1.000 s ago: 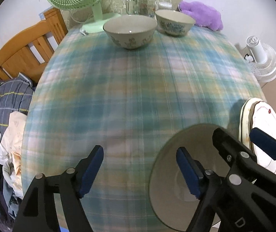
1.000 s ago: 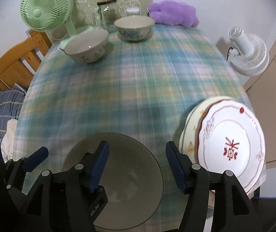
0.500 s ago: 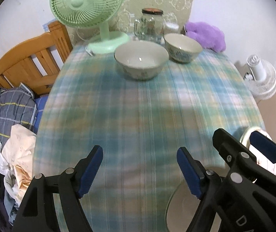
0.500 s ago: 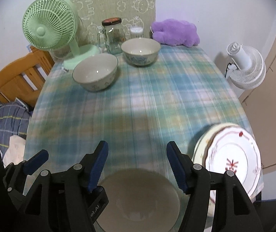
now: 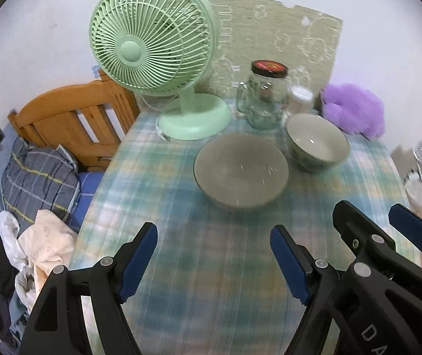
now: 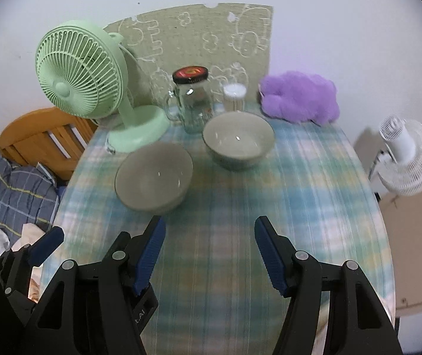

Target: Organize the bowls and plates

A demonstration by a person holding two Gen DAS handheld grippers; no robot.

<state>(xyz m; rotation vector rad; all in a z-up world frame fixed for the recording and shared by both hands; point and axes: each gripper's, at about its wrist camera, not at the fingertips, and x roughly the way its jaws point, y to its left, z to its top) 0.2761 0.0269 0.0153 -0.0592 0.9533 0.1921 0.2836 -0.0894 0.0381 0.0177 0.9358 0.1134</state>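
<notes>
Now both claws wide, empty: left gripper (image 5: 213,261), right gripper (image 6: 209,251). Nearer bowl (image 6: 154,177) likely next; approach rim squarely, avoid green fan (image 6: 80,74), far bowl (image 6: 238,139).

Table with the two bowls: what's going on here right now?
A person holds a gripper in each hand above a table with a checked cloth. The left gripper and the right gripper are both open and empty. Ahead stand two bowls apart from each other, the nearer bowl and the farther bowl, neither touched. Behind them are a green fan, a glass jar and a purple soft toy.
</notes>
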